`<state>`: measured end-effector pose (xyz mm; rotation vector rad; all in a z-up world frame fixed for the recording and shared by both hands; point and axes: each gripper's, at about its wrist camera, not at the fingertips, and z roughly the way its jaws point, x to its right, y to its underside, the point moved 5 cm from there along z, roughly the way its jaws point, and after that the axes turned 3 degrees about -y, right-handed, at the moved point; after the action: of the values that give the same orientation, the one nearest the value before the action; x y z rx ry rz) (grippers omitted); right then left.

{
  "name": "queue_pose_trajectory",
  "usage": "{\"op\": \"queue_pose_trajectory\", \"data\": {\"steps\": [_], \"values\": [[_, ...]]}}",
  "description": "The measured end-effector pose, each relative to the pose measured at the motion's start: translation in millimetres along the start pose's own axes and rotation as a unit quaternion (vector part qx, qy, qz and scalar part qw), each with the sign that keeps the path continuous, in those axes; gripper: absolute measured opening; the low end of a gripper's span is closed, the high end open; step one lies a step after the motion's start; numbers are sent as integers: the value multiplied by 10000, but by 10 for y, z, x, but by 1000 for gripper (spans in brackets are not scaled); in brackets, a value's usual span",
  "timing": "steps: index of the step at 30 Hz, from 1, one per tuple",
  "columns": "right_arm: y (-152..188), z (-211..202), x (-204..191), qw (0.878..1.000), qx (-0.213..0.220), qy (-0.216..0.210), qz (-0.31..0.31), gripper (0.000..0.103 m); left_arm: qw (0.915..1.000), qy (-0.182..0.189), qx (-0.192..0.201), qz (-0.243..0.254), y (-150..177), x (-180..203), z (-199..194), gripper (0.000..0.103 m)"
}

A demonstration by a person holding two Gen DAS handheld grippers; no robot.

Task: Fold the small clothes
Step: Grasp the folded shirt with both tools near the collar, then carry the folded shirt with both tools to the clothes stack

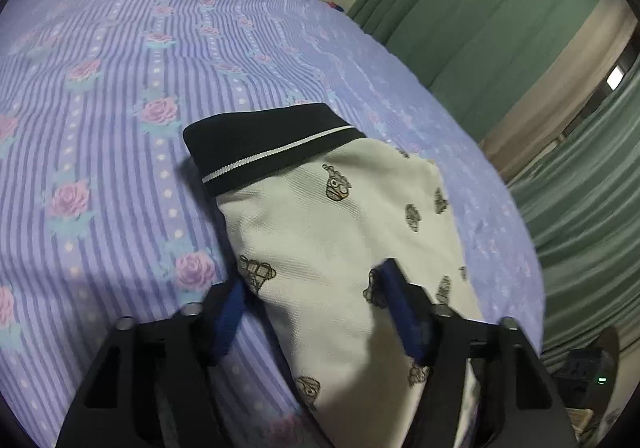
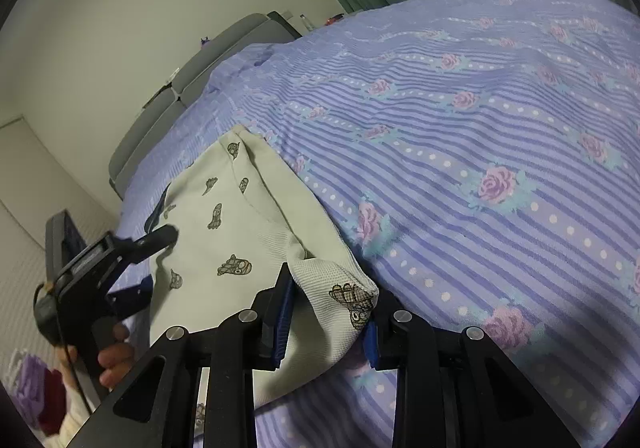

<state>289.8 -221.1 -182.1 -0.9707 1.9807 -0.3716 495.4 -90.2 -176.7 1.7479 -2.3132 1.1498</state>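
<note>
A small white garment (image 1: 332, 224) with dark cartoon prints and a black waistband (image 1: 272, 144) lies on the bed. My left gripper (image 1: 316, 296) hovers open over its near end, one blue finger (image 1: 228, 316) off the cloth's left side and the other over it. In the right wrist view the same garment (image 2: 224, 216) lies at the left. My right gripper (image 2: 330, 308) has its jaws apart with a folded corner of the cloth (image 2: 344, 288) between them, not clamped. The left gripper also shows in the right wrist view (image 2: 156, 260), held by a hand.
The bed has a purple striped cover with pink roses (image 1: 120, 88) (image 2: 480, 128). Green curtains (image 1: 500, 16) hang on the far side. A grey headboard (image 2: 180, 100) stands against a pale wall. A pile of clothes (image 2: 36, 396) lies low at the left.
</note>
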Motion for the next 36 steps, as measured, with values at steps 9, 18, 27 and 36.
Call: {"op": "queue_pose_trajectory", "data": {"steps": [9, 18, 27, 36], "values": [[-57, -52, -162, 9996, 1, 6, -287, 20, 9842, -863, 467, 1477, 8, 530, -239, 25], [-150, -431, -523, 9973, 224, -272, -637, 18, 9573, -1249, 811, 2476, 112, 1024, -782, 24], [-43, -1024, -995, 9914, 346, -705, -1048, 18, 9507, -1674, 1205, 2316, 381, 998, -1741, 24], [326, -1625, -1683, 9764, 376, -1201, -1753, 18, 9447, -1990, 1660, 2008, 624, 728, -2826, 24]]}}
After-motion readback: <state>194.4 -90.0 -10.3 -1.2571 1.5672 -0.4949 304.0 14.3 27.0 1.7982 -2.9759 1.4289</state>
